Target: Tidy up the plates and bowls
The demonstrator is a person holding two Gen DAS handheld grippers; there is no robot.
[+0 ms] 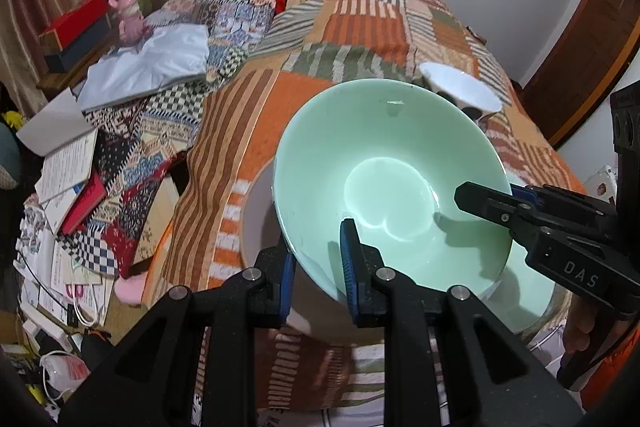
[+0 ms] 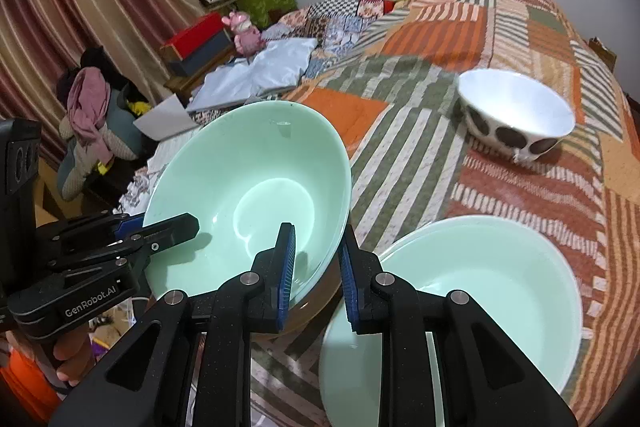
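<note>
Beside both hand-held grippers [image 2: 316,263] clamping the tilted green bowl [image 2: 256,187], only the right view shows stacked green plates [image 2: 500,291].

A bed covered by a patchwork quilt [image 2: 420,99] of orange, green and cream striped panels carries the dishes. A white ceramic bowl with dark round spots [image 2: 516,115] stands upright on the quilt toward the far side. Nearer, a stack of pale green glazed dishes [image 2: 500,291] rests on it. At the far left edge lie a crumpled pale blue cloth [image 2: 272,67] and a second, small-patterned patchwork cover [image 1: 228,19].
</note>
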